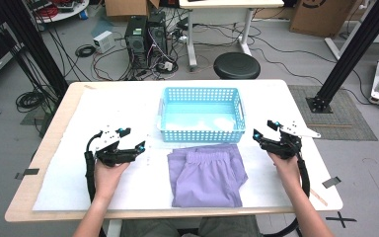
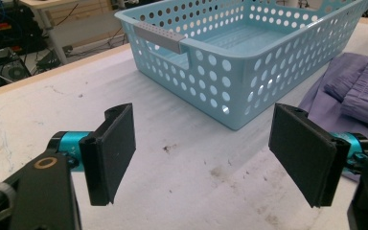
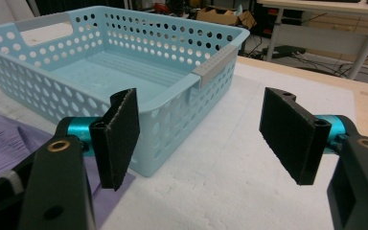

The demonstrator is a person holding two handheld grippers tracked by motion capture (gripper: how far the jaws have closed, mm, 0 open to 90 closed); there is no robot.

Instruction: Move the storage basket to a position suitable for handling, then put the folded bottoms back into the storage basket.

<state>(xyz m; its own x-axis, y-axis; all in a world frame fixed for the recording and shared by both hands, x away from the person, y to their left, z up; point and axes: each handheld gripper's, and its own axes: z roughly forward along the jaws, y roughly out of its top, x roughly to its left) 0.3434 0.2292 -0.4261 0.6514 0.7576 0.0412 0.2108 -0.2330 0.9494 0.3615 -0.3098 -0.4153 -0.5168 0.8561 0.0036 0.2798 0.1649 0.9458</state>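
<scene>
A folded purple garment (image 1: 206,175) lies on the white mat near the table's front edge, just in front of an empty light blue perforated basket (image 1: 202,134). My left gripper (image 1: 134,139) hovers open over the mat to the left of the garment, nothing between its pads. My right gripper (image 1: 263,129) stands open at the basket's front right corner, also empty. In the left gripper view the jaws (image 2: 203,153) are wide apart, facing the basket (image 2: 206,72) and the garment (image 2: 359,91). In the right gripper view the open gripper (image 3: 199,136) faces the basket (image 3: 38,96), with the garment (image 3: 5,143) at the lower left.
A white foam mat (image 1: 108,108) covers most of the wooden table. Beyond the far edge stand a black stool (image 1: 236,65), computer towers (image 1: 145,37) with loose cables, and a white desk. Black frame posts (image 1: 355,49) rise at both sides.
</scene>
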